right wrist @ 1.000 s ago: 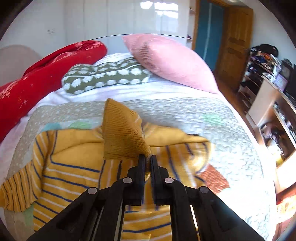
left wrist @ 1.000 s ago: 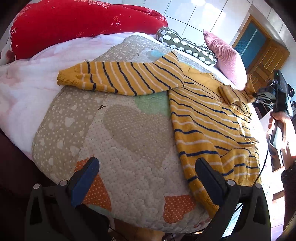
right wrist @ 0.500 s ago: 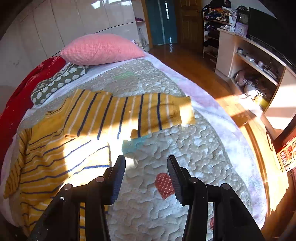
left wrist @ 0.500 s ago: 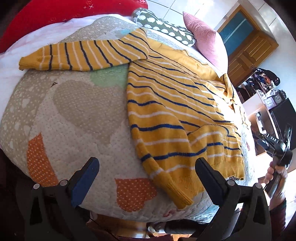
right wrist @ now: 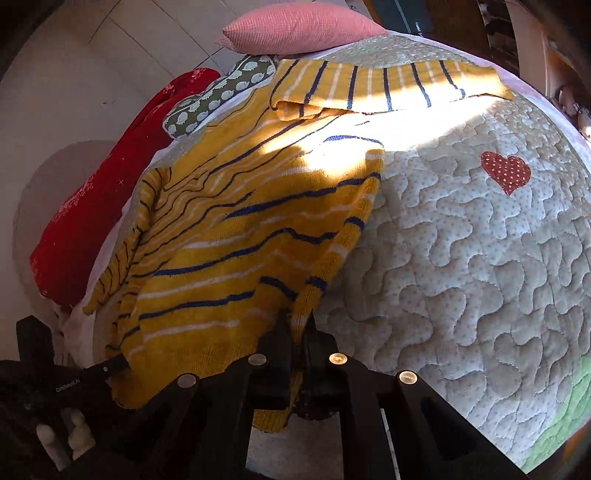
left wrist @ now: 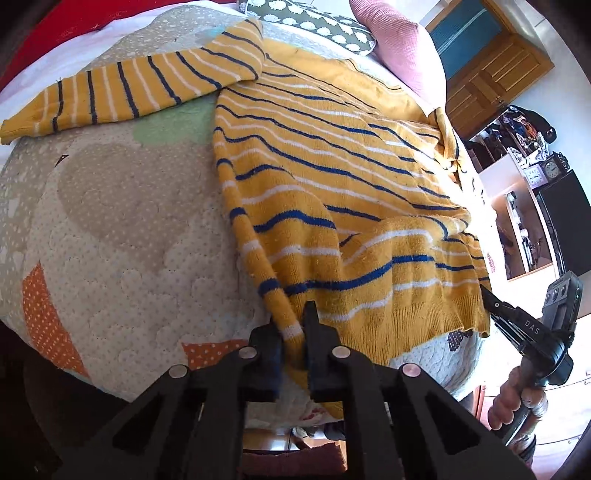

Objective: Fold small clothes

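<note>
A yellow sweater (left wrist: 332,155) with blue and white stripes lies flat on a quilted bed cover (left wrist: 110,229), sleeves spread out to both sides. My left gripper (left wrist: 293,332) is shut on the sweater's left bottom hem corner at the near edge of the bed. My right gripper (right wrist: 297,332) is shut on the sweater's (right wrist: 236,236) right bottom hem corner. The right gripper also shows in the left wrist view (left wrist: 495,306) at the hem's far corner. The hem is lifted slightly between the two grippers.
A pink pillow (left wrist: 399,48), a green dotted pillow (left wrist: 314,26) and a red blanket (right wrist: 110,177) lie at the head of the bed. Shelves with clutter and a wooden door (left wrist: 491,74) stand to the right. The quilt (right wrist: 480,258) drops off at the near edge.
Both grippers were open half a second ago. They have moved down to the sweater's bottom hem and closed on its two corners. Earlier the right gripper let go of the right sleeve.
</note>
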### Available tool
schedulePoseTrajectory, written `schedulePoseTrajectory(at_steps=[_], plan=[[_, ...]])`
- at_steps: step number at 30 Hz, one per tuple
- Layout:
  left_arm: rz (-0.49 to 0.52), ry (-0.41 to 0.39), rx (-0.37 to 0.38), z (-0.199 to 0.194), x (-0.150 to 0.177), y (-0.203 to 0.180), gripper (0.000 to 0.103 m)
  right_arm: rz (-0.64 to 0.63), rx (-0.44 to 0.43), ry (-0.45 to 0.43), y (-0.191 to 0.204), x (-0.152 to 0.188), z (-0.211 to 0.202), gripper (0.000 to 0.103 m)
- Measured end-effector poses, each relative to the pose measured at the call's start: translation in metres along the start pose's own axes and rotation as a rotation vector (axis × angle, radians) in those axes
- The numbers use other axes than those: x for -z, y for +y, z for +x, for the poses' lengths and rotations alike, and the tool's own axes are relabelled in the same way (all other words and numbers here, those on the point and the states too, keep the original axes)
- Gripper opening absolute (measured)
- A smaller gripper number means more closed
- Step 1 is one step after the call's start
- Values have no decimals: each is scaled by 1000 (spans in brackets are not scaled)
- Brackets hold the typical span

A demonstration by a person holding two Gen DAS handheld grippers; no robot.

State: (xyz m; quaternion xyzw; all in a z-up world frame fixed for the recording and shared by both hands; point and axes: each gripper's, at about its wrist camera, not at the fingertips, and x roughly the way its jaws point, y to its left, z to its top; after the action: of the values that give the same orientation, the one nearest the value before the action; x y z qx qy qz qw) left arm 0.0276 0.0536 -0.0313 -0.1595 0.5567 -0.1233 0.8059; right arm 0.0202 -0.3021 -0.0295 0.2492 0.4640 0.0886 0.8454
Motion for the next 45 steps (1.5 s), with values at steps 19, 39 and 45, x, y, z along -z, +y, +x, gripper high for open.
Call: schedulePoseTrajectory(at_steps=[19,39,45], plan=[[107,-53,-162,-45,45,24,6,123,-8,56,-54,90,-61,4],[168,-156,-153,-56,17,-20,39,402,97,-239,-168,-125,-21,37],[260,-145,-131,-36,10,-56,39,446,86,-276,-176,-146,-10,39]])
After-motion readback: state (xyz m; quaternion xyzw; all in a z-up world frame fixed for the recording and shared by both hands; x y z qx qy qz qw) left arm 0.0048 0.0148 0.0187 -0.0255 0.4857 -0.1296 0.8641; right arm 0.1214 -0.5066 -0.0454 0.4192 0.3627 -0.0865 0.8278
